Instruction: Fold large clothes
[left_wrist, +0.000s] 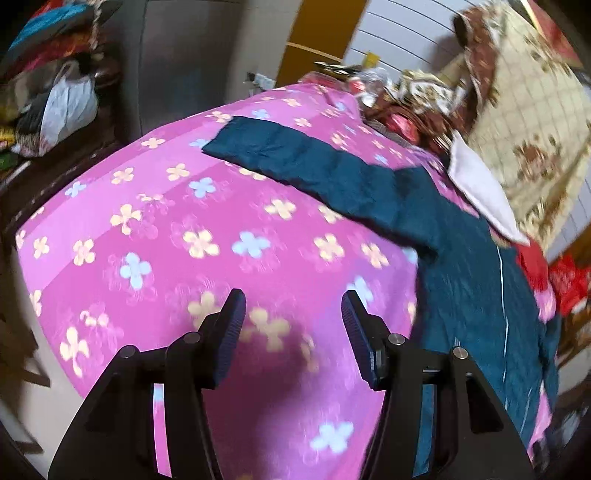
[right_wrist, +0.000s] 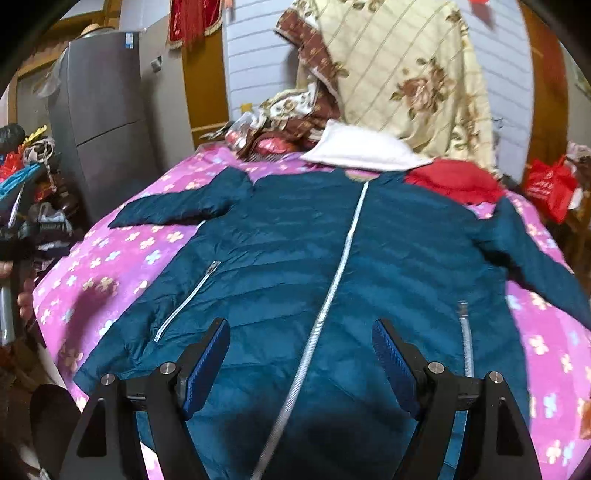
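Note:
A dark teal quilted jacket (right_wrist: 295, 266) lies spread flat, front up, on a pink flowered bedspread (right_wrist: 110, 266), with a white centre zip and both sleeves stretched outwards. My right gripper (right_wrist: 301, 325) is open and empty above the jacket's lower hem, straddling the zip. In the left wrist view the jacket (left_wrist: 458, 266) lies to the right, one sleeve (left_wrist: 295, 155) reaching across the bedspread (left_wrist: 184, 240). My left gripper (left_wrist: 293, 295) is open and empty above the bare bedspread, left of the jacket's body.
A white pillow (right_wrist: 362, 147), a red garment (right_wrist: 450, 181) and a cream floral quilt (right_wrist: 406, 74) sit at the bed's head. A grey fridge (right_wrist: 107, 122) and piled clutter (right_wrist: 29, 184) stand left. A red bag (right_wrist: 550, 188) hangs right.

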